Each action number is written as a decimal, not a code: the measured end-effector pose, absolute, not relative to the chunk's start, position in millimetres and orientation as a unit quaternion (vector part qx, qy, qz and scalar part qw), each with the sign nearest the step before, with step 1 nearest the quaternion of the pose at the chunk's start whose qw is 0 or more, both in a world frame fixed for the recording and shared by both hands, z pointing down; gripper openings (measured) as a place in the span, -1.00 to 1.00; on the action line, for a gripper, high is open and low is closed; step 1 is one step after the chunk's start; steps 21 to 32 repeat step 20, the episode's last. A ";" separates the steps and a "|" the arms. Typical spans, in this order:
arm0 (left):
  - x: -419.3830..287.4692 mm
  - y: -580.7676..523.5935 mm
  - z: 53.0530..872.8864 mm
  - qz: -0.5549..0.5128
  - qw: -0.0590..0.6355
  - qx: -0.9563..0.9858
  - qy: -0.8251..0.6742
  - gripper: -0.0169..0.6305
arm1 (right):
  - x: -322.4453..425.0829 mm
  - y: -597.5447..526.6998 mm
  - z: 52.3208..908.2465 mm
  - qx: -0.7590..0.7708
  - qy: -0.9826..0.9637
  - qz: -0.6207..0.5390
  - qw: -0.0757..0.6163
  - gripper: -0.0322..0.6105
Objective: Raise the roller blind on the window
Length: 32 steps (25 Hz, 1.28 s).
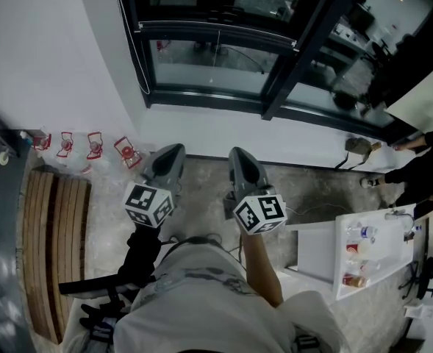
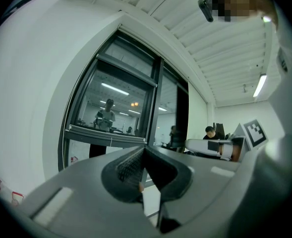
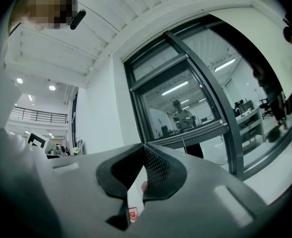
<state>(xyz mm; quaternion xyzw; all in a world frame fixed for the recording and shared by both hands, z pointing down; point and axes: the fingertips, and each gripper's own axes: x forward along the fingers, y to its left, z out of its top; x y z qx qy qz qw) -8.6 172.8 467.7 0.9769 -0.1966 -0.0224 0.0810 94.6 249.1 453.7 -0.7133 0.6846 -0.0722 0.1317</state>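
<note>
The window has a dark frame and stands in the white wall ahead. A grey horizontal bar crosses its left pane, and a thin cord hangs from the bar's middle. The same bar shows in the left gripper view, and the bar with its cord in the right gripper view. My left gripper and right gripper are side by side, pointing level at the wall below the window and well short of it. Both are shut with nothing between the jaws, as both the left and right show.
Small red-trimmed glass items line the wall's foot at left. A slatted wooden bench lies at lower left. A white table with bottles stands at right, a person sits beyond it, and a bag lies by the wall.
</note>
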 end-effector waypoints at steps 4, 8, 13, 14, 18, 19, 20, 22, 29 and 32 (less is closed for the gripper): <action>-10.1 171.4 468.6 -0.023 0.081 0.977 -0.198 -0.96 | 91.5 247.2 455.9 -0.709 0.689 -0.073 0.129 -0.90; -10.1 171.4 469.0 -0.022 0.081 0.977 -0.197 -0.96 | 88.3 246.1 456.2 -0.706 0.693 -0.073 0.127 -0.90; -9.4 171.7 468.4 -0.021 0.082 0.977 -0.194 -0.95 | 88.0 246.5 456.6 -0.706 0.693 -0.074 0.127 -0.90; -9.0 171.9 468.8 -0.020 0.082 0.977 -0.194 -0.96 | 88.4 246.8 457.1 -0.706 0.693 -0.074 0.127 -0.90; -7.9 174.0 470.5 -0.019 0.083 0.978 -0.192 -0.96 | 88.8 248.8 459.0 -0.707 0.692 -0.077 0.128 -0.90; -7.7 174.5 470.6 -0.019 0.084 0.978 -0.192 -0.96 | 88.7 249.3 459.3 -0.707 0.691 -0.077 0.128 -0.90; -7.4 175.0 470.7 -0.019 0.084 0.978 -0.192 -0.96 | 88.6 249.8 459.7 -0.707 0.691 -0.078 0.128 -0.90; -7.4 175.0 470.7 -0.019 0.084 0.978 -0.192 -0.96 | 88.6 249.8 459.7 -0.707 0.691 -0.078 0.128 -0.90; -7.4 175.0 470.7 -0.019 0.084 0.978 -0.192 -0.96 | 88.6 249.8 459.7 -0.707 0.691 -0.078 0.128 -0.90; -7.4 175.0 470.7 -0.019 0.084 0.978 -0.192 -0.96 | 88.6 249.8 459.7 -0.707 0.691 -0.078 0.128 -0.90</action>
